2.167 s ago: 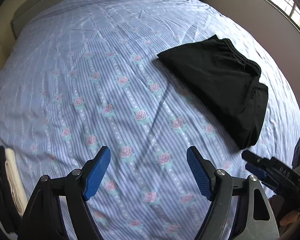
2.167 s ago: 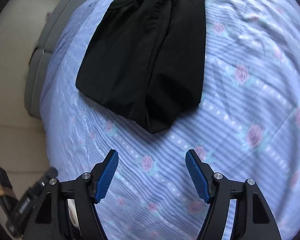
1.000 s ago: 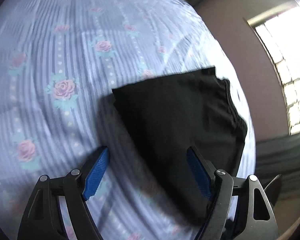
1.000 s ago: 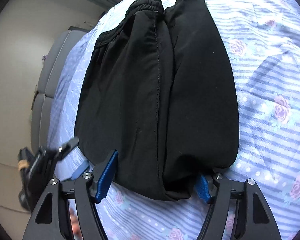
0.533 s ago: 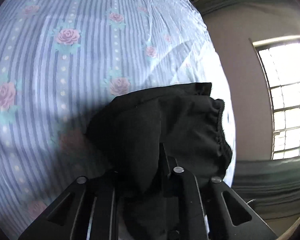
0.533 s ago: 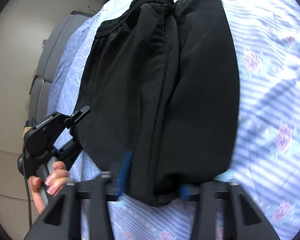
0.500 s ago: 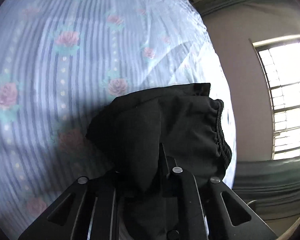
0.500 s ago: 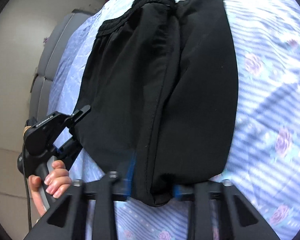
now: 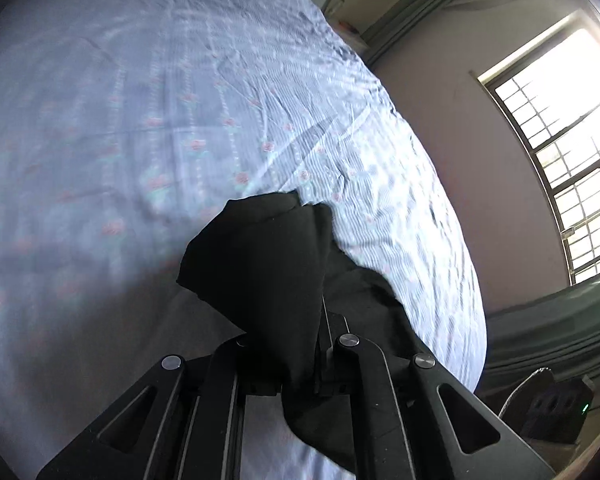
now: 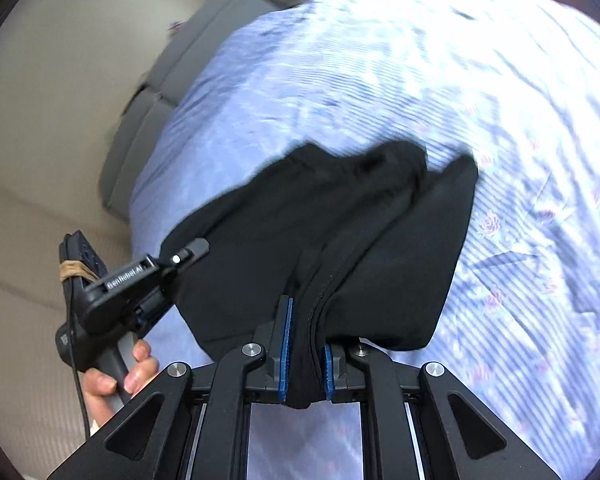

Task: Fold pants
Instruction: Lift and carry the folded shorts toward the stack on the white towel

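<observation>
Pants: black, already folded into a compact stack, near edge lifted off the striped, rose-printed bedsheet; far end with the waistband hangs toward the sheet.

Right gripper: jaws closing, blue pads pressing a thick bunch of the fabric edge between them. I have a firm bite here.

Left gripper: seen from the right wrist view clamped on the neighbouring corner of the same edge, a hand on its handle; from its own camera, jaws nearly together with black cloth spilling out between them.

Handling note, my judgement: I should keep both grips level and evenly spaced so the edge stays taut, carry it over toward the waistband, and lay it down square. Uneven height risks the layers sliding apart.
</observation>
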Tool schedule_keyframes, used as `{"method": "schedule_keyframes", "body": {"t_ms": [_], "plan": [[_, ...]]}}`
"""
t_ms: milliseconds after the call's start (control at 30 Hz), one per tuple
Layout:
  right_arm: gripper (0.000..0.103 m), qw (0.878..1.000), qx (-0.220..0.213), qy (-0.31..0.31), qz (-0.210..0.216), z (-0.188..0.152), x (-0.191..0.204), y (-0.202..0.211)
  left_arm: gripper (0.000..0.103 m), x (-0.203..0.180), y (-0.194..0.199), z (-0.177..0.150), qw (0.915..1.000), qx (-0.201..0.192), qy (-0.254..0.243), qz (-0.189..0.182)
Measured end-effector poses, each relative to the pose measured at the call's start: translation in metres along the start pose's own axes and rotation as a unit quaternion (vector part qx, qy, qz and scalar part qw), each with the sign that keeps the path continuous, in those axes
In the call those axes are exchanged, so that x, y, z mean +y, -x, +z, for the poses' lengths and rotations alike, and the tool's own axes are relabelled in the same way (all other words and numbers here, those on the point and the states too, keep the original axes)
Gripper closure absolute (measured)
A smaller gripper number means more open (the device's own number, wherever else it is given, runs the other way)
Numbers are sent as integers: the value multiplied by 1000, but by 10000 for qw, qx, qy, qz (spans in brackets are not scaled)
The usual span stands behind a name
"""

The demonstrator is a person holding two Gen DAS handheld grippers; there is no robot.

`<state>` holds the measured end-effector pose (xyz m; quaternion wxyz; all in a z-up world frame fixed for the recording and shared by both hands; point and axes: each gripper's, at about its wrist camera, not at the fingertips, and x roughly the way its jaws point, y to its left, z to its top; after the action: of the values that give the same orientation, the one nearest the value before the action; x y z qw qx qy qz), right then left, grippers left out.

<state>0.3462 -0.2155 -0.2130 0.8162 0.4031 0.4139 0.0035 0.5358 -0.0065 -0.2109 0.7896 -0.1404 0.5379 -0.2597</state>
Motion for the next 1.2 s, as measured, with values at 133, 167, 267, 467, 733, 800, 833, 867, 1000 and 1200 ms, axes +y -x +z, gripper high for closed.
{"method": "schedule_keyframes", "body": {"t_ms": [133,167,267,467,733,800,833,867,1000,1200], "plan": [[89,9990,170,285,289,-24,30,36,92,-3,67,-35,9996,-250,20,112],[89,9985,203,358,363,-34,39,46,92,-3,85,-46,9994,-316,55,129],[89,9964,323,601,503,-64,61,72,92,1,137,-78,9985,-485,190,160],[89,9858,743,1316,737,-131,93,123,92,7,227,-155,9948,-814,483,386],[89,9482,1612,2422,1272,-190,134,165,92,6,323,-266,9795,-1378,1120,950],[89,9343,1797,2732,1417,-202,143,170,92,7,344,-295,9721,-1558,1400,1058],[89,9271,1889,2877,1486,-208,147,171,92,7,352,-306,9675,-1646,1549,1133],[89,9188,2001,3018,1569,-215,152,173,92,7,360,-320,9617,-1738,1727,1226],[89,8861,2298,3552,1894,-242,167,177,92,7,386,-363,9418,-2104,2188,1444],[89,8502,2677,3960,2205,-281,197,178,92,17,422,-413,9141,-2539,2651,1725]]}}
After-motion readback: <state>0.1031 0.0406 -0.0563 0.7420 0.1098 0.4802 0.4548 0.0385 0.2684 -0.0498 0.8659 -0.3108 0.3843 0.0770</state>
